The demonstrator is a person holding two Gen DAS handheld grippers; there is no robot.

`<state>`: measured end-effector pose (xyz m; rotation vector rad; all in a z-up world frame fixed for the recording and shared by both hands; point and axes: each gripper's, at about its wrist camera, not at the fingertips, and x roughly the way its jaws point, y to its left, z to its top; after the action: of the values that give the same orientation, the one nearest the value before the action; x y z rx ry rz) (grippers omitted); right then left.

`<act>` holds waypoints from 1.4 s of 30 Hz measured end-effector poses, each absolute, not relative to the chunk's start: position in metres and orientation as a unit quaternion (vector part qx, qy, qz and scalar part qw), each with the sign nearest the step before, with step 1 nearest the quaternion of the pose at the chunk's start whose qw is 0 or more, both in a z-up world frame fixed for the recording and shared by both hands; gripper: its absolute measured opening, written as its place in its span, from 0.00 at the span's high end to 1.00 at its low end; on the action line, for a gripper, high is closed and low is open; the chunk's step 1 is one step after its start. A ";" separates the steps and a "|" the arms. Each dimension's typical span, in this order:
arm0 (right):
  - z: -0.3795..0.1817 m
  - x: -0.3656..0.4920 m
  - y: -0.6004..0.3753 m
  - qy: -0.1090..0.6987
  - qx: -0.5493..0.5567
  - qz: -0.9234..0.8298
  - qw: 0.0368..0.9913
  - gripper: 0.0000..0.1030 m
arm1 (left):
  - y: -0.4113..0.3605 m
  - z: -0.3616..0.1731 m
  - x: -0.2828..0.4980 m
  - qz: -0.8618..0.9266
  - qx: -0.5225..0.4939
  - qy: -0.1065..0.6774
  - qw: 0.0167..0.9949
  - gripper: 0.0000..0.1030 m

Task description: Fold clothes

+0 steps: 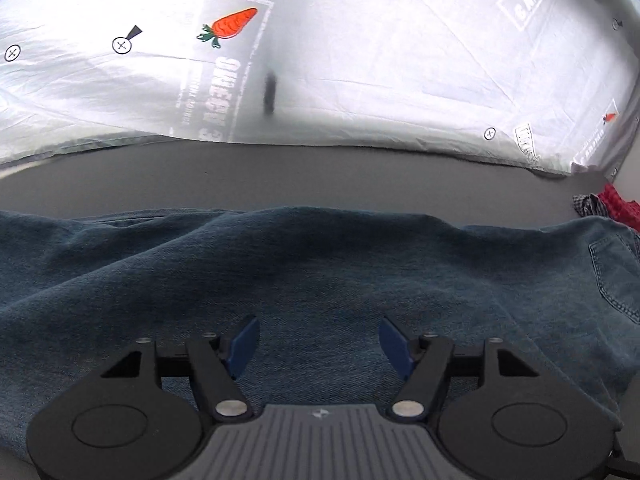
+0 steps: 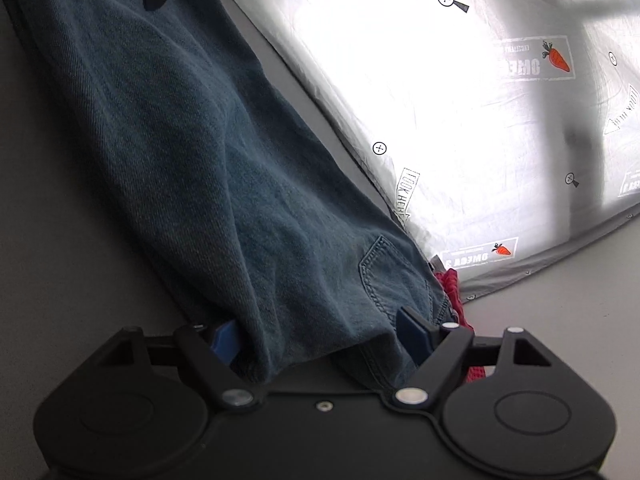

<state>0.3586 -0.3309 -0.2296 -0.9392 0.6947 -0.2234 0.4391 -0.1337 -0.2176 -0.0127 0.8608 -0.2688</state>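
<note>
While the blue denim jeans (image 1: 320, 272) are lying on the grey worktop (image 1: 320, 176), you are holding both the left gripper (image 1: 319, 346) and the right gripper (image 2: 318, 340) spread wide, clamping nothing.

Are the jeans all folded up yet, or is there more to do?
Not yet. The jeans already lie in one long strip on the table, so a lengthwise fold looks done. Both the left gripper and right gripper have jaws open, gripping nothing. Folding it shorter is left, and red clothes wait beside.
</note>
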 end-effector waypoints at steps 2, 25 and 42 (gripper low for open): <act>-0.236 0.366 -0.330 0.335 -0.440 -0.109 0.826 0.23 | -0.144 -0.231 0.434 -0.129 0.022 0.416 0.900 0.28; -0.226 0.293 -0.620 0.311 0.383 -0.173 0.852 0.22 | -0.144 -0.241 0.449 -0.094 0.049 0.444 0.890 0.00; -0.202 0.361 -0.691 0.204 0.319 -0.224 0.898 0.81 | -0.150 -0.238 0.458 -0.075 0.043 0.468 0.880 0.00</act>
<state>0.3615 -0.6913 -0.2024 0.6609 0.4230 -0.4639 0.4582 -0.1501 -0.2379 0.0893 0.9753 -0.1558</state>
